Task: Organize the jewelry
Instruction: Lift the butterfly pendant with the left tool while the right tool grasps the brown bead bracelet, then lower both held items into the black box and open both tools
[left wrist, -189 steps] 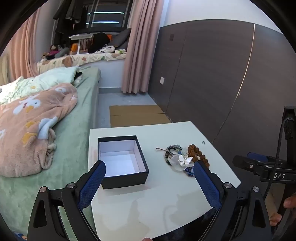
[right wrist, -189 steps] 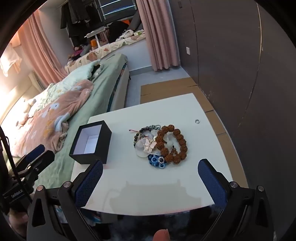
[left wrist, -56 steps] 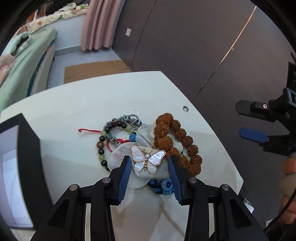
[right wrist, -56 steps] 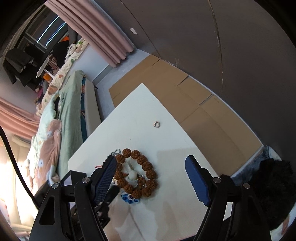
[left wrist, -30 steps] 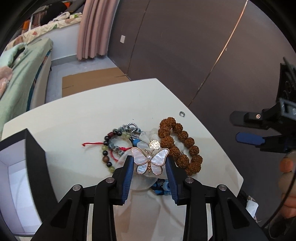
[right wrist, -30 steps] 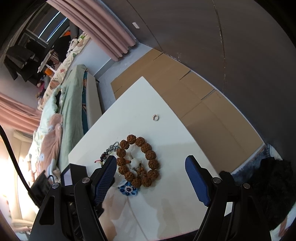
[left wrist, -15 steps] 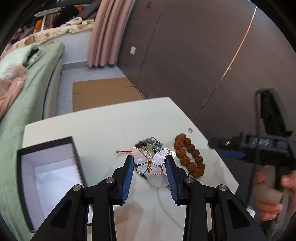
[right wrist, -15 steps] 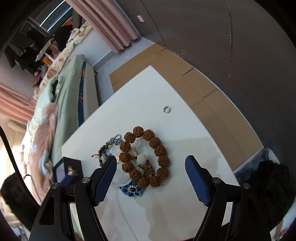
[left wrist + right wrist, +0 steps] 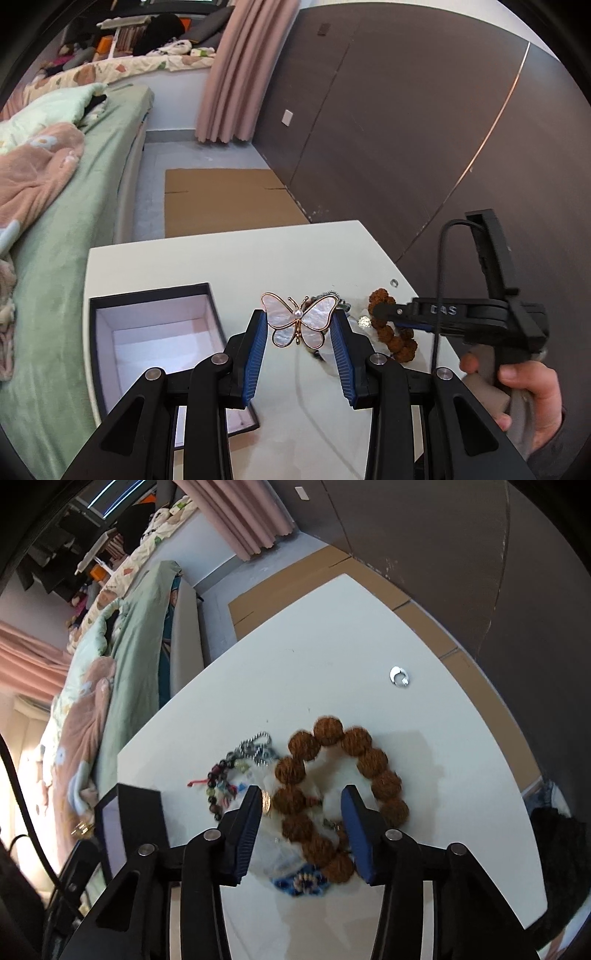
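Left gripper (image 9: 298,328): matte black linkage arms, flat and angular, with triangular cut-outs low in the frame. Silver round screw heads at the pivots (four visible). Finger pads (image 9: 255,354) blue, ribbed on the inner face.

Right gripper (image 9: 302,812): same build, with black arms, silver pivot screws and blue ribbed pads (image 9: 355,834). Seen from the left wrist view, its black body carries pale raised lettering (partly illegible), an upright black block behind it, and a thin black cable looping up to that block.

Right hand (image 9: 526,391): bare skin, light tone, fingers around a grey handle.
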### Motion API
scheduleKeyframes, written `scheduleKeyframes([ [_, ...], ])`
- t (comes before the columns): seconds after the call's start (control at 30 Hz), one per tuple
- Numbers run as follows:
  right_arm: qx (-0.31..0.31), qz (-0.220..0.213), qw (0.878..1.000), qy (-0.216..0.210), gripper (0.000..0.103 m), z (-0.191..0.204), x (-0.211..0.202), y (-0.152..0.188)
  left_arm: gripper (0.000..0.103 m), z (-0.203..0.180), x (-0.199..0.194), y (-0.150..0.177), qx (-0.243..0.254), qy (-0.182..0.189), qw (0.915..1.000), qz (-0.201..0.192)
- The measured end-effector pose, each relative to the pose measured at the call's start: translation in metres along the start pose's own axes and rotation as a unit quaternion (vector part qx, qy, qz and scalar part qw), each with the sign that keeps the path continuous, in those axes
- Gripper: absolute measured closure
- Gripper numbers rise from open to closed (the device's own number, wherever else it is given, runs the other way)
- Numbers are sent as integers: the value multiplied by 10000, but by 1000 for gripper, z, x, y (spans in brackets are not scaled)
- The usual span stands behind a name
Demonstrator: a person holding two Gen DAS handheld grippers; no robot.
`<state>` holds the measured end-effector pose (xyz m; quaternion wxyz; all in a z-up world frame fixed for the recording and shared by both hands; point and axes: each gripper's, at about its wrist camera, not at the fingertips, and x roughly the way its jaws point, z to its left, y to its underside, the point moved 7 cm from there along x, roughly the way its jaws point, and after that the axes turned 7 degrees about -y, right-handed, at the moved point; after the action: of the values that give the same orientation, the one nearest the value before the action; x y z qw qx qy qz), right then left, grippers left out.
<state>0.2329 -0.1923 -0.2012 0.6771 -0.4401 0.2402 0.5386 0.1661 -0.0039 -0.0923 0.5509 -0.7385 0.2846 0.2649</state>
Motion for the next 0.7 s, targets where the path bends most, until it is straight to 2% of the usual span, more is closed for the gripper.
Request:
scheduleKeyframes([
  [0.1, -44, -33, 10000, 74, 60, 3, 8, -8, 66, 6, -6, 0, -48, -27, 10000, -30],
  [0.17, -14, 3, 9999, 114, 70, 1, 14, -10, 66, 10, -10, 2, -59, -76, 9999, -36],
  [0.2, 14, 22, 9999, 112, 81, 0, 15, -11, 66, 13, -13, 2, -78, -101, 9999, -54],
  [0.23, 77, 30, 9999, 76, 83, -1, 16, -11, 66, 15, -16, 2, -94, -124, 9999, -73],
  [0.4, 90, -506, 9985, -169, 83, 12, -13, -13, 66, 31, -32, -1, -189, -304, 9991, -245],
  [0.53, 14, -969, 9933, -633, 83, 30, -47, -8, 66, 45, -45, -4, -336, -428, 9979, -362],
  [0.7, -130, -1308, 9851, -1111, 83, 51, -70, 6, 66, 60, -53, -6, -571, -544, 9959, -439],
])
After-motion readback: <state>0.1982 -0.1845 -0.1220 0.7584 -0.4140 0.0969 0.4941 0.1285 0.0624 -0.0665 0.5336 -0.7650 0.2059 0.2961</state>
